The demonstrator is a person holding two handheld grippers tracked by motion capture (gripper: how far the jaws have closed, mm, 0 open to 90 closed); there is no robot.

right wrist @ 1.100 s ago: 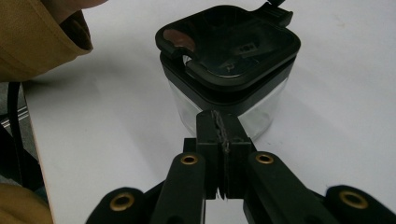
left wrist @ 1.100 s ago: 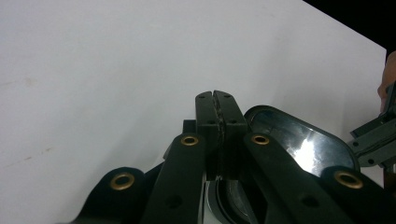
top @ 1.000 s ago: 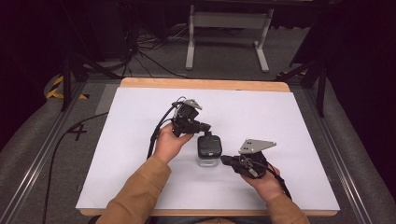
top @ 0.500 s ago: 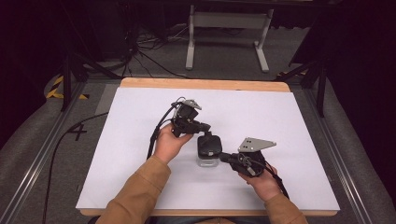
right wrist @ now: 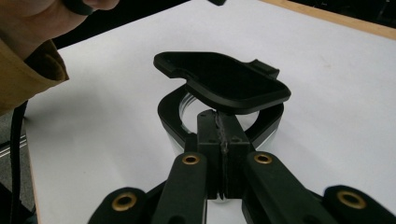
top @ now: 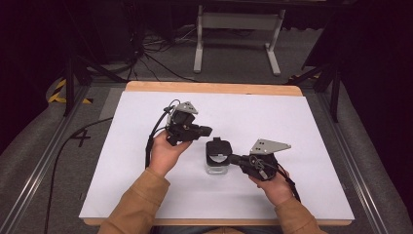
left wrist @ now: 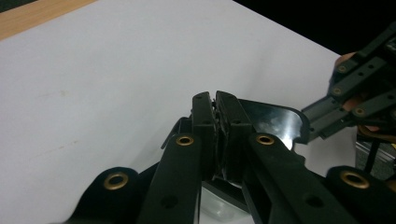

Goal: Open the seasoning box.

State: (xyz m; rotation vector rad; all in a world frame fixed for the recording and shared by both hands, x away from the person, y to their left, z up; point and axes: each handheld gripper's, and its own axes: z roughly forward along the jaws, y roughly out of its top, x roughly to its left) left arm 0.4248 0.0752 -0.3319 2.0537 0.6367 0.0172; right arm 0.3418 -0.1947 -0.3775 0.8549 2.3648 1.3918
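One white tabletop (top: 292,126) with wooden edge, carrying small clear square container (top: 217,167) with black hinged lid (top: 219,147) near centre. Lid raised, tilted open over black rim. Right gripper (top: 234,158) at container's 3 o'clock, jaws pressed together at rim beneath lid. Left gripper (top: 208,130) at container's 11 o'clock, lifted clear of lid, jaws nearly together, just been opening slightly, nothing between them.

The white bench (top: 292,126) is lit evenly from overhead; surroundings are left dark. Soft shadows are cast beneath the tools. A glare spot is seen on the black lid (left wrist: 275,122); near jaws are blurred.
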